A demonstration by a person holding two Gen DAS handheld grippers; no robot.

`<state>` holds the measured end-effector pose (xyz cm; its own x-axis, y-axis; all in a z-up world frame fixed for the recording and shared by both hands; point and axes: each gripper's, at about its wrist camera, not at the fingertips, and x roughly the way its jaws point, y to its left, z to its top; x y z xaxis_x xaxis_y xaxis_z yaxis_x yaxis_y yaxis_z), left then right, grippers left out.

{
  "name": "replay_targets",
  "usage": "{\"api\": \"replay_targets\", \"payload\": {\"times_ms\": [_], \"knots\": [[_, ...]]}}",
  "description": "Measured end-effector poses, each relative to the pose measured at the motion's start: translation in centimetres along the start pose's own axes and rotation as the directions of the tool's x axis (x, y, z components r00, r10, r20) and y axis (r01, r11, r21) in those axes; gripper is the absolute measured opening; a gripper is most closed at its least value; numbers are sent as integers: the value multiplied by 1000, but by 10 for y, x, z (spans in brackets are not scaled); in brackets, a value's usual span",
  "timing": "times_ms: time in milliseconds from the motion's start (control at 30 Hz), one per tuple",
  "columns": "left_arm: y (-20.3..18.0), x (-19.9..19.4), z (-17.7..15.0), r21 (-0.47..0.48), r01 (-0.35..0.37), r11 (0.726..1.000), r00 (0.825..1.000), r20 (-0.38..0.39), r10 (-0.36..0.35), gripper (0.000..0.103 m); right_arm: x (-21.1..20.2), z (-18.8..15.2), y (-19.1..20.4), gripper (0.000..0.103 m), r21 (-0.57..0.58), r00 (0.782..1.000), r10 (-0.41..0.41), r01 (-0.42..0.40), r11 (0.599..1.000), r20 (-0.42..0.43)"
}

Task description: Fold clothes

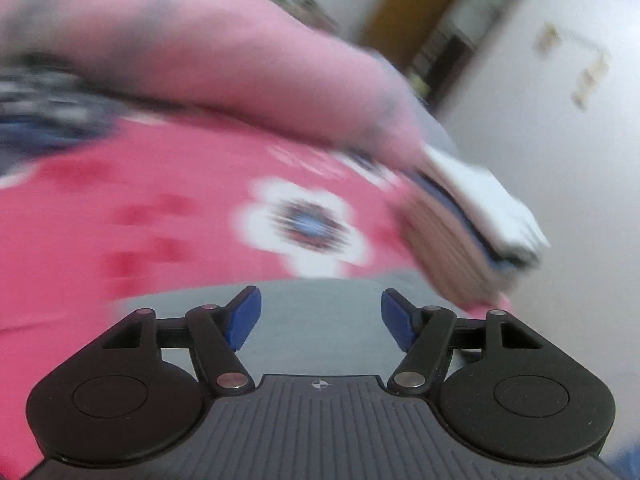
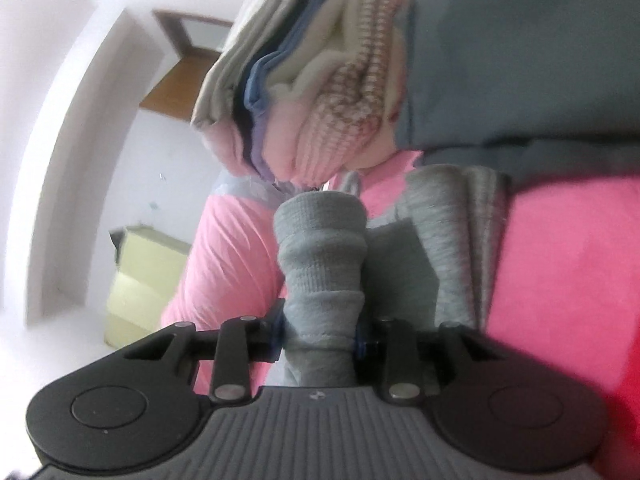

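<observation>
My left gripper is open, and nothing lies between its blue pads. Under it is a flat grey garment spread on the pink flowered bedsheet. This view is blurred. A stack of folded clothes sits on the bed's right edge. The right wrist view is rolled sideways. There my right gripper is shut on a bunched grey knit garment, which stands out past the fingers. More of that grey knit lies beside it on the pink sheet. The folded stack is just beyond.
A large pink bulk fills the top left, with a dark patterned cloth below it. A grey-blue garment lies beside the stack. White walls, a brown door and a pale yellow cabinet stand past the bed.
</observation>
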<state>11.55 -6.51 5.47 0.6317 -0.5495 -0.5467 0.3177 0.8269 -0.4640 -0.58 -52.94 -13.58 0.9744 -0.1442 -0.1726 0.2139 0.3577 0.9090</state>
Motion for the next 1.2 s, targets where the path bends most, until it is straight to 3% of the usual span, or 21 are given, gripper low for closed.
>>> {"api": "replay_targets", "payload": {"times_ms": [100,200,300,400,533,633,667,733,800,900,1000,1100,1200], "knots": [[58,-62,-27,-113,-86,990,994,54,92,67,-1,5,20,27,-86,1000,2,-2,996,1],[99,-92,-55,-216,-123,969,988,67,140,67,-2,14,37,27,-169,1000,-11,12,986,6],[120,-97,-77,-269,-108,957,991,48,125,67,1,16,14,27,-164,987,-160,158,974,1],[127,-81,-91,-265,-89,960,996,2,93,67,-4,19,-8,29,-40,987,-148,146,989,-55],[132,-48,-95,-238,-44,970,998,-51,33,67,-16,26,0,40,-3,975,-193,194,981,-106],[131,-23,-96,-251,29,967,995,-88,-53,67,-45,17,7,52,26,974,-196,200,979,-115],[130,-17,-98,-260,51,964,992,-100,-79,67,-56,11,11,61,25,974,-186,191,981,-131],[129,6,-98,-285,99,953,980,-136,-143,66,-63,3,17,66,26,969,-164,172,985,-183],[132,26,-102,-323,127,938,969,-162,-188,66,-59,-7,22,66,-3,948,-182,187,982,-263],[134,55,-107,-381,162,910,951,-186,-247,66,-47,-14,29,66,-55,921,-236,231,971,-311],[134,63,-106,-413,194,890,946,-162,-282,65,-34,-15,30,67,-29,901,-236,243,970,-365],[135,75,-111,-449,217,867,936,-157,-315,50,-17,-15,27,67,-8,883,-234,253,967,-407],[136,82,-115,-477,227,849,931,-149,-332,35,-5,-12,22,67,34,881,-215,252,967,-420]]}}
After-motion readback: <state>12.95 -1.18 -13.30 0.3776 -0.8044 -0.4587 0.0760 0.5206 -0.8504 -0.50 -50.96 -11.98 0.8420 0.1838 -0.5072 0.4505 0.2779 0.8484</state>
